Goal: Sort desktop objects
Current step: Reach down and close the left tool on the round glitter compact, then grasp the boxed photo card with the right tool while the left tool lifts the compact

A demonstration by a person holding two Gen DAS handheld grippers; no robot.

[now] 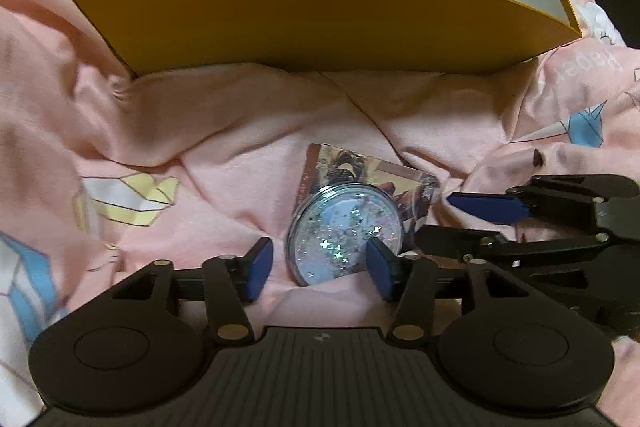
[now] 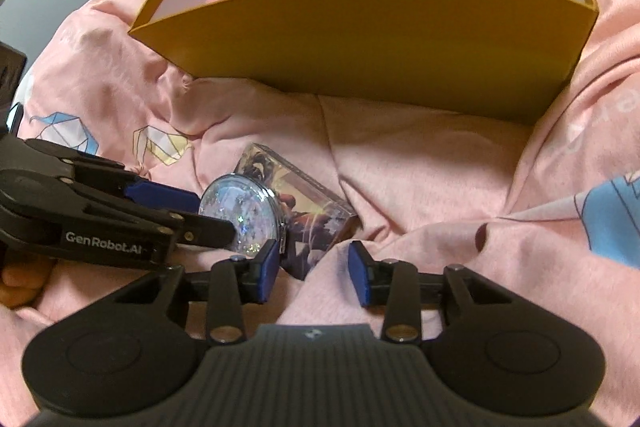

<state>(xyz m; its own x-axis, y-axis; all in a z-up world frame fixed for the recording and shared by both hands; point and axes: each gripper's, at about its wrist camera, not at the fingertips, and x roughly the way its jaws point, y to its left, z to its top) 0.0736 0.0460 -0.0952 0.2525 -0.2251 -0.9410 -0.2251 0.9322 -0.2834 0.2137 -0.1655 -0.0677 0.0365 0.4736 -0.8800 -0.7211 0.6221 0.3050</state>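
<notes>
Left wrist view, lower centre: the left tool stands open, its blue pads flanking a round glitter case without gripping it. The case overlaps a clear picture card block on the pink bedsheet. Right wrist view: the right tool is also open and empty, just beside the block. A yellow box holding toys fills the upper frame.

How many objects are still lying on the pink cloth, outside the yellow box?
2: a round glitter case between the open left jaws, and a clear picture card block under and behind it. Cloth folds may hide others.
</notes>
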